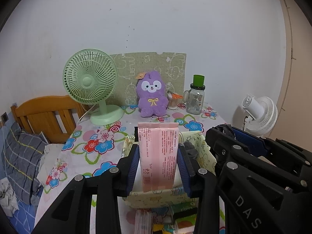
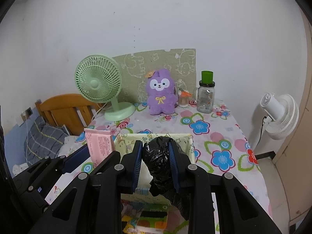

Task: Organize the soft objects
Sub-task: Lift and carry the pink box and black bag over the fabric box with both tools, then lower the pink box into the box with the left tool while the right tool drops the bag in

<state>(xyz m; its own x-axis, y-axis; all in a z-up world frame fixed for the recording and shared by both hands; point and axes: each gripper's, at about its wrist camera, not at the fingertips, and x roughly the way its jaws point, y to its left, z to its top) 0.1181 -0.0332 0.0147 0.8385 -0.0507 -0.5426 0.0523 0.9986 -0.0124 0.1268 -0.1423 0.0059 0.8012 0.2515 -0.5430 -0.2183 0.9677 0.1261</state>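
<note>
My left gripper (image 1: pixel 158 152) is shut on a pink tissue pack (image 1: pixel 158 154), held upright above the pale yellow fabric basket (image 1: pixel 202 148). The right gripper (image 2: pixel 155 152) is shut on a crumpled black plastic bag (image 2: pixel 158 159), also over the basket (image 2: pixel 124 142). In the right wrist view the pink pack (image 2: pixel 99 146) shows at the left in the other gripper. A purple plush toy (image 1: pixel 152 95) sits at the back of the flowered table (image 1: pixel 97 142). Colourful packets (image 2: pixel 154 218) lie in front of the basket.
A green desk fan (image 1: pixel 91 81) stands back left; a glass jar with a green lid (image 1: pixel 196 97) and a cotton-swab cup (image 1: pixel 172 101) back right. A white floor fan (image 2: pixel 278 113) stands right of the table. A wooden bed headboard (image 1: pixel 44 113) and bedding lie left.
</note>
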